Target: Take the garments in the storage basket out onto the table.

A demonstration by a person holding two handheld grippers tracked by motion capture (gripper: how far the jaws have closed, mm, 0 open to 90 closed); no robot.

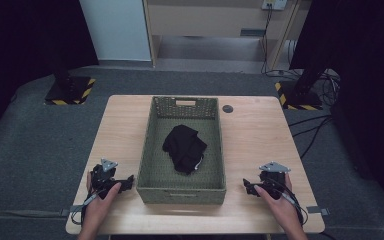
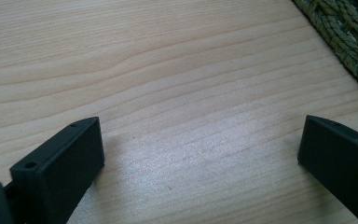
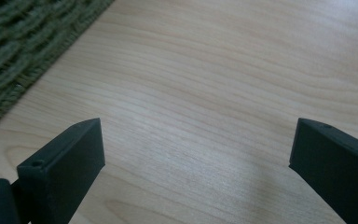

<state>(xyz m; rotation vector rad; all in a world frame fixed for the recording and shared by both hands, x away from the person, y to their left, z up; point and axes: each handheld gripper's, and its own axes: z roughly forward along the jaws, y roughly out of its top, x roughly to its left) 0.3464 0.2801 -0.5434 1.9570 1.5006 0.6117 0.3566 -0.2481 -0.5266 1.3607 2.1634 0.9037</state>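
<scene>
While both claws, left claw (image 1: 128,181) and right claw (image 1: 246,186), rest spread and empty on the surface (image 1: 260,135) flanking the basket (image 1: 181,192), nothing's grasped yet, so next comes a reach inward for the black cloth (image 1: 185,147).

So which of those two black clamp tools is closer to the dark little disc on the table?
The right gripper; the small dark round disc lies right of the green woven basket, on its side.

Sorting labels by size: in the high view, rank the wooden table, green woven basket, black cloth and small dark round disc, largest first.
1. Light wooden table
2. Green woven basket
3. Crumpled black cloth, lying inside the basket
4. Small dark round disc, on the table beside the basket's far right corner
</scene>
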